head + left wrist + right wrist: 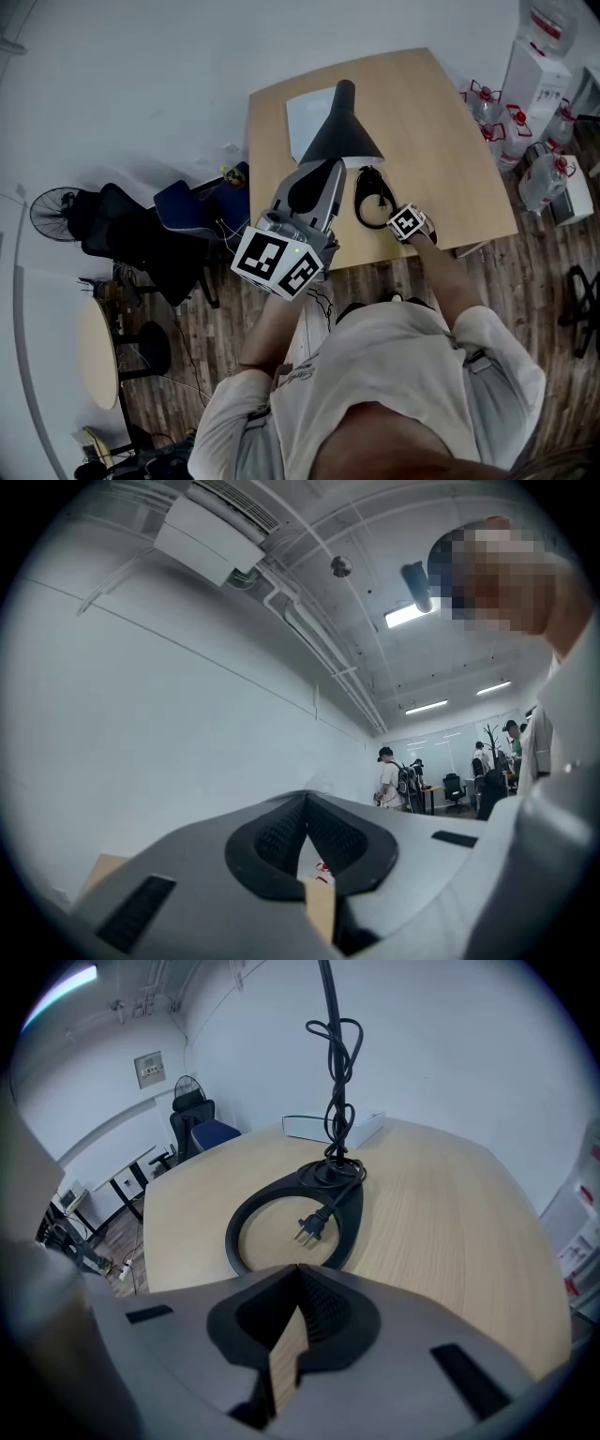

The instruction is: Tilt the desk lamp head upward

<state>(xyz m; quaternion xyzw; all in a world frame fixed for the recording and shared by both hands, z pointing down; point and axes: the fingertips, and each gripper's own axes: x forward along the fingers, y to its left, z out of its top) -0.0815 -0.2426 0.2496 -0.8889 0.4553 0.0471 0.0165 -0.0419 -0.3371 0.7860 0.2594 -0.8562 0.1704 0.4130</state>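
Note:
The black desk lamp stands on the wooden desk [441, 141]. Its cone head [341, 131] points down over a ring base [373, 197]. In the right gripper view the ring base [246, 1225] lies just ahead, with the plug [313, 1229] inside it and the cord [336, 1072] wound round the stem. My right gripper [298, 1271] is shut and empty, low at the desk's front edge [405, 223]. My left gripper [326, 176] is raised, its tips just below the cone's rim in the head view. It is shut and empty [306, 799], aimed at the wall, and the lamp is not in its view.
A flat white box [309, 114] lies at the desk's back left. Water bottles [487, 108] and a dispenser [539, 56] stand to the right. Office chairs [187, 211], a fan [52, 211] and a round table [97, 352] are on the left. People [389, 780] stand far back.

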